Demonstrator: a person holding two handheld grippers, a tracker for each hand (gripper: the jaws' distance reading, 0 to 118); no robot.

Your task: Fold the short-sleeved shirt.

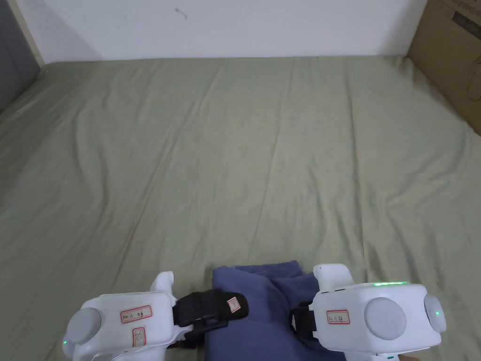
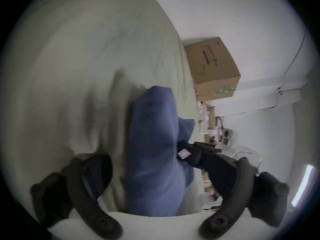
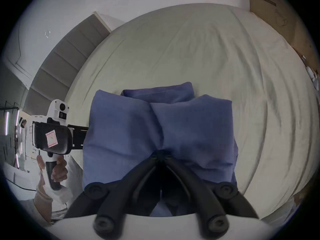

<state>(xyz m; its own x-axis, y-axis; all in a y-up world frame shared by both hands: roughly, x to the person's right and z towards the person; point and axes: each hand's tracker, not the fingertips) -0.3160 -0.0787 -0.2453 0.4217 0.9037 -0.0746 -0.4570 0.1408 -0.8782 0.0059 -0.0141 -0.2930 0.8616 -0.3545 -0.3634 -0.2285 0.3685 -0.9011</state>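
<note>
One green-sheeted bed [image 1: 235,155], a cardboard box [image 1: 453,56] at its right. Blue shirt [image 3: 155,131] bunched at the near edge. My right hand-held gripper [image 3: 160,154] pinches its cloth; left hand-held gripper [image 2: 150,165] gapes around it, unclenched.

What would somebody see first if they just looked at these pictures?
First, the blue shirt, bunched into a thick bundle at the near edge of the big green bed sheet. The right gripper has its jaws pinched shut on the shirt's near side, while the left gripper sits open with the cloth between its spread jaws. A brown cardboard box stands at the bed's far right corner.
</note>
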